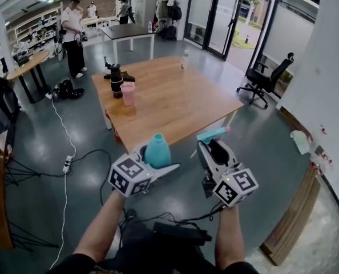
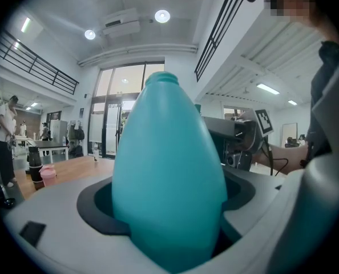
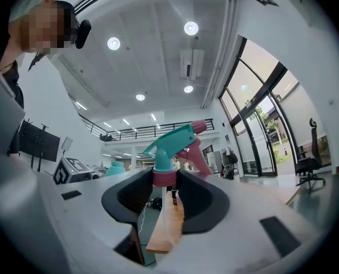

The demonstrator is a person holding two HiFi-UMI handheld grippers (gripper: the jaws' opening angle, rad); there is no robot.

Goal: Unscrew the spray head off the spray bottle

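Observation:
In the head view my left gripper (image 1: 156, 163) is shut on the teal spray bottle (image 1: 157, 150), which stands upright with a bare open neck. From the left gripper view the bottle (image 2: 168, 187) fills the space between the jaws. To its right, my right gripper (image 1: 215, 148) is shut on the spray head (image 1: 213, 133), which is apart from the bottle. The right gripper view shows that spray head (image 3: 175, 144), teal with a pink trigger and nozzle, gripped at its pink collar (image 3: 165, 177). Both grippers hang in the air in front of the table's near edge.
A wooden table (image 1: 175, 101) ahead carries a pink cup (image 1: 128, 93), a dark flask (image 1: 116, 80) and a clear bottle (image 1: 184, 60). An office chair (image 1: 266, 79) stands at the right. A person (image 1: 73, 33) stands at the back left, and cables (image 1: 67, 153) lie on the floor.

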